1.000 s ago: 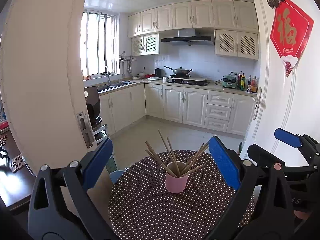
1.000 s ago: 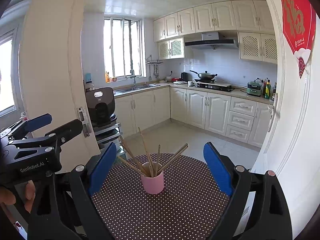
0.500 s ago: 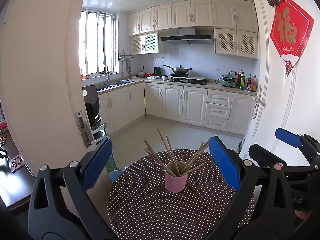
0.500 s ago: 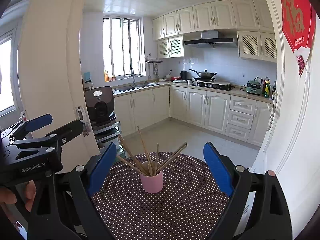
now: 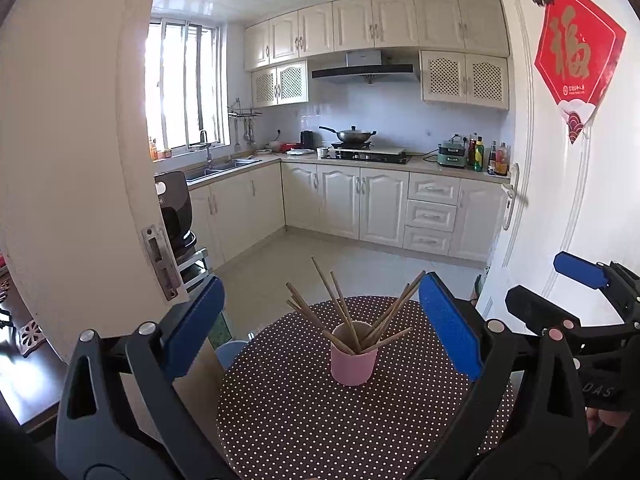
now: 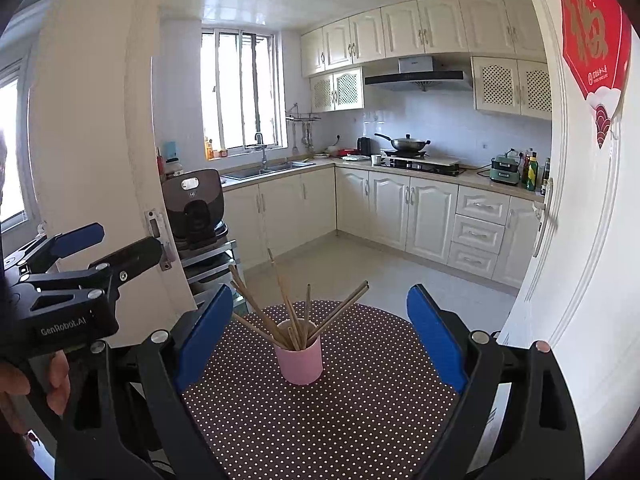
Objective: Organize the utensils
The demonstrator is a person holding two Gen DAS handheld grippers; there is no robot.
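1. Chopsticks (image 5: 352, 320) stand fanned out in a pink cup (image 5: 353, 358) near the middle of the round dotted table (image 5: 320, 420); the right wrist view shows the same cup (image 6: 301, 360) and sticks (image 6: 288, 312) upright and apart from both tools.
2. Writing: a red diamond hanging (image 5: 576, 52) on the white door (image 5: 580, 200) bears one large gold Chinese character, with smaller print below it too fine to read.
3. "GenRobot.AI" is printed in white on the body of the left gripper (image 6: 66, 326) as seen from the right wrist; partial letters "DAS" show on the right gripper's body in the left wrist view.
4. Left gripper (image 5: 320, 328) hovers low over the near table edge, its blue pads (image 5: 192, 324) spread wide either side of the cup, gripping nothing.
5. Right gripper (image 6: 320, 332) is level beside it, pads (image 6: 436, 340) equally wide apart and empty; a hand (image 6: 28, 388) is visible under the neighbouring tool.
6. Compared with a second ago, both views have barely shifted: cup, sticks and the spread of both jaws are unchanged.
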